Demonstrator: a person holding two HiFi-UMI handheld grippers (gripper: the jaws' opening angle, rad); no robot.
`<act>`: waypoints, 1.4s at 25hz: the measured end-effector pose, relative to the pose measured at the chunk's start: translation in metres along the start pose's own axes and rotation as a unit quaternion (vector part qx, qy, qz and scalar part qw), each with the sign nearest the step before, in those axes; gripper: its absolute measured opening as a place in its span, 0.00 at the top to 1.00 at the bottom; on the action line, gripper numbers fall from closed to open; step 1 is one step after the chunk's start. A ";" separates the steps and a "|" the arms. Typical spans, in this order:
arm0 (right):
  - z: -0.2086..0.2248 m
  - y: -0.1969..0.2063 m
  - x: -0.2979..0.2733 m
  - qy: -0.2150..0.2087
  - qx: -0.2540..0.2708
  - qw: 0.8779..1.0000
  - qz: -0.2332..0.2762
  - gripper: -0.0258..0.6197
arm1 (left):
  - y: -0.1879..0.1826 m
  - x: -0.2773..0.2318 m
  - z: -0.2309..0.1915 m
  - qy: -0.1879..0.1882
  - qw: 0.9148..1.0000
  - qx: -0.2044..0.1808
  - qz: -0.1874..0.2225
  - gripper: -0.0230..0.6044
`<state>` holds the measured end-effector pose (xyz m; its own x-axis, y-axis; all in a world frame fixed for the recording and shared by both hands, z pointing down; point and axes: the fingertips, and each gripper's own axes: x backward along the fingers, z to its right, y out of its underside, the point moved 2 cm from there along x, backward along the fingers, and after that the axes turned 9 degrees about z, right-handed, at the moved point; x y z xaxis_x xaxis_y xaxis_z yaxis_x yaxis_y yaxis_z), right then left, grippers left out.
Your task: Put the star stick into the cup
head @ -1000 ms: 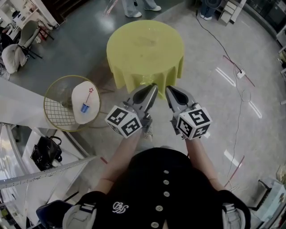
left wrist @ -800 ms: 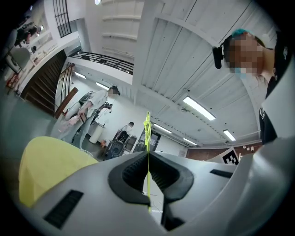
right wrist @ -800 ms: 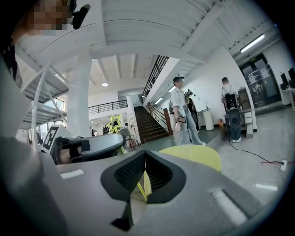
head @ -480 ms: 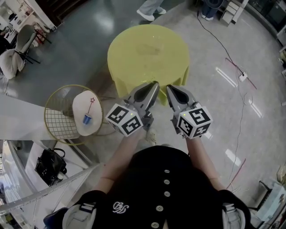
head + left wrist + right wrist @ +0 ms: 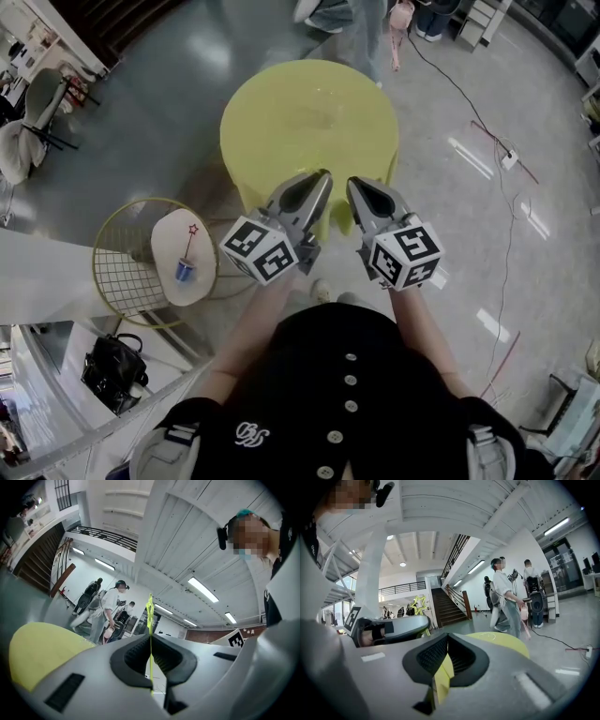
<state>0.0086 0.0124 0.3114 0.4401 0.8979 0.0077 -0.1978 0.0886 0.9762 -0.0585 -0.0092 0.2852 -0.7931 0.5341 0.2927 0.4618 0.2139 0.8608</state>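
I've got both forearms stretched out ahead, grippers side by side, noses toward the yellow desk (image 5: 309,112) at 12 o'clock. The left gripper (image 5: 323,176) is clenched on the star stick (image 5: 150,609), its thin yellow-green shaft pinched between the pads and the star standing up past the tips. The right gripper (image 5: 353,183) is clenched on nothing. The blue cup (image 5: 185,271) sits on the small white desk (image 5: 167,246) at 9 o'clock, well apart from both grippers, with a red star wand (image 5: 193,230) right by it

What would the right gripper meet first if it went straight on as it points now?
Most likely the yellow table: it lies just ahead of the right gripper, around its cloth-draped near edge. Nothing shows between them, though depth is hard to judge.
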 end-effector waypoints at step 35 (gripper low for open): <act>0.050 0.022 -0.058 0.026 -0.021 0.999 -0.032 0.95 | 0.000 -0.053 -0.070 -0.007 0.999 0.033 -0.009 0.94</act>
<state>0.0222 -0.0596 0.3433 0.4073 0.9108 -0.0671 -0.2072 0.1637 0.9645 -0.0445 -0.0947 0.2990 -0.7956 0.5418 0.2711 0.4733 0.2765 0.8364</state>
